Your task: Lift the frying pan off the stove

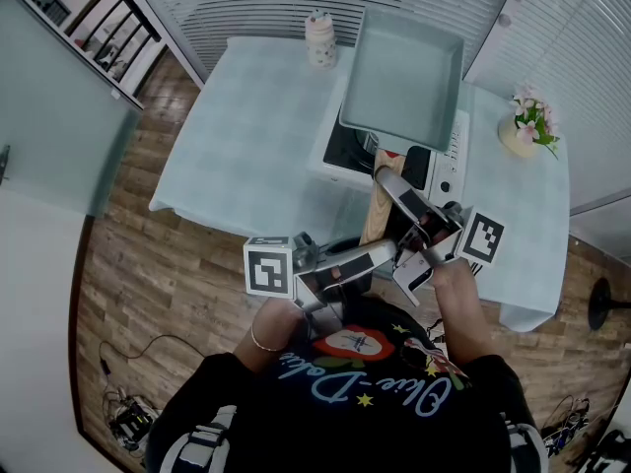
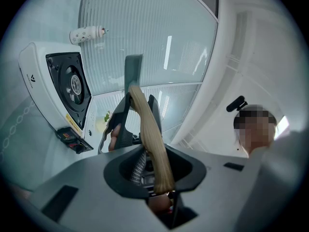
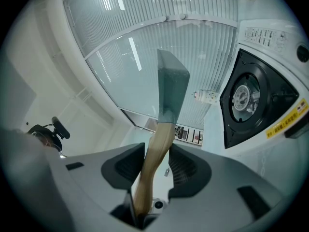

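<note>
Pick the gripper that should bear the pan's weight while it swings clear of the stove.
Right, probably. The right gripper clamps the wooden handle nearer the frying pan, which is off the stove. The left gripper holds the handle's far end, giving less leverage.

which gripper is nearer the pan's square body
Right. The right gripper clamps the wooden handle farther up, closer to the body of the frying pan. The left gripper is shut on the handle's free end, behind the right one.
</note>
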A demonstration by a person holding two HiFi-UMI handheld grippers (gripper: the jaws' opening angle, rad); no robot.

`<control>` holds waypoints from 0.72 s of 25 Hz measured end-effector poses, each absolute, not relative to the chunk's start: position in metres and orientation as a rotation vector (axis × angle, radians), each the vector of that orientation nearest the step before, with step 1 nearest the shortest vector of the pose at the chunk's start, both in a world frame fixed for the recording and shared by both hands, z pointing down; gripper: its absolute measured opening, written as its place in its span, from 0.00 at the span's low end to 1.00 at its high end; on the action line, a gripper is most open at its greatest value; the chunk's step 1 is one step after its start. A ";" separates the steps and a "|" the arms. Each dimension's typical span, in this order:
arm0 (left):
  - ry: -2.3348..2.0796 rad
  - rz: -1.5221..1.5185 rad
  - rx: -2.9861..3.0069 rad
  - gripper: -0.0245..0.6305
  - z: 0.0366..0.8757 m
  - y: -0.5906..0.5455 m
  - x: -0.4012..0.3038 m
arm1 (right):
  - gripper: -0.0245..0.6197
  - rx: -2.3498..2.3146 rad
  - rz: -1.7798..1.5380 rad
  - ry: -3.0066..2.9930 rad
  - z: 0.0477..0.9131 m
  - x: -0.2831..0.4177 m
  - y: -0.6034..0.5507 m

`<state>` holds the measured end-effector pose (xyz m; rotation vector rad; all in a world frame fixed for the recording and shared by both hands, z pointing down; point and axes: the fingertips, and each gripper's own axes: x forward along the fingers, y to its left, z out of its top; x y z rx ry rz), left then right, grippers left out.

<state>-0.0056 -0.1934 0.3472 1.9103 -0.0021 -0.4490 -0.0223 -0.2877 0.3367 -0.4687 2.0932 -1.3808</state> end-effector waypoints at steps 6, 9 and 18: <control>-0.001 -0.448 1.903 0.18 0.349 -0.193 -0.006 | 0.26 -0.473 -1.389 2.087 0.339 -0.022 -0.287; -0.002 -0.447 1.901 0.18 0.349 -0.193 -0.005 | 0.26 -0.474 -1.391 2.087 0.340 -0.022 -0.288; -0.001 -0.447 1.892 0.18 0.351 -0.193 -0.005 | 0.26 -0.484 -1.399 2.085 0.344 -0.021 -0.288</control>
